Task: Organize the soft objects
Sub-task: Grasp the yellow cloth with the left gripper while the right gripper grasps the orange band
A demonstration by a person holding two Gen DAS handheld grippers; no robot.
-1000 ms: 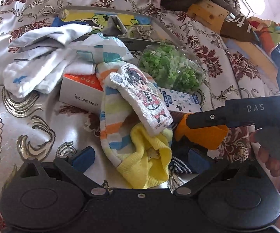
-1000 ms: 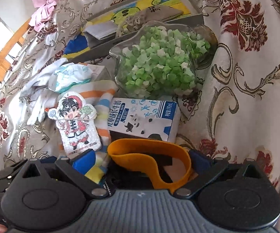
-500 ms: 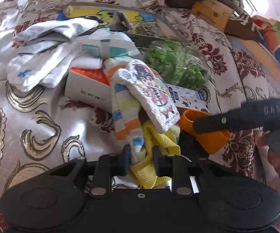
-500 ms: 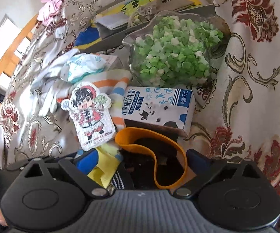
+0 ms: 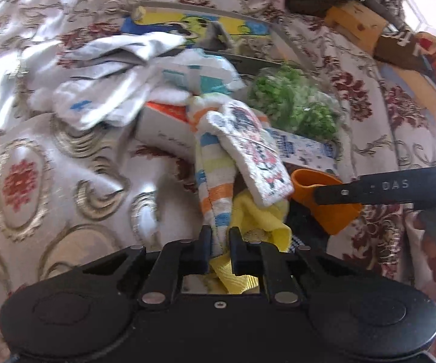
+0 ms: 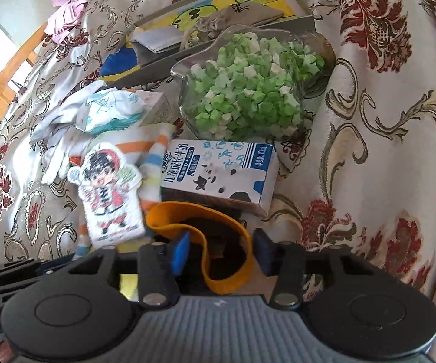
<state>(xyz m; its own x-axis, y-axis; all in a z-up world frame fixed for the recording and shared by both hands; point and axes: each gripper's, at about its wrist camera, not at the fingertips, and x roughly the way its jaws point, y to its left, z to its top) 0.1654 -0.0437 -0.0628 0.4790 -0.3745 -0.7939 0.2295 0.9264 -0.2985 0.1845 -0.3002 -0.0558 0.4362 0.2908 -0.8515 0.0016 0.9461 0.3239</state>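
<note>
My left gripper (image 5: 220, 243) is shut on the near end of a striped towel (image 5: 214, 181), with a yellow cloth (image 5: 260, 214) bunched beside the fingers. A white cartoon-figure sponge pad (image 5: 249, 154) rests on the towel; it also shows in the right wrist view (image 6: 109, 193). My right gripper (image 6: 221, 251) has its jaws partly closed around an orange elastic band (image 6: 199, 230), with gaps at both pads. White cloths (image 5: 106, 90) lie at the left.
A milk carton (image 6: 218, 172) and a clear star-shaped jar of green paper stars (image 6: 248, 84) sit behind the band. A grey tray (image 6: 296, 19) with a cartoon picture stands further back. An orange-topped box (image 5: 163, 130) lies under the towel. All rest on a floral bedspread (image 6: 384, 121).
My left gripper closed on the striped towel's end and has pulled it taut. My right gripper's jaws have narrowed around the orange band.
</note>
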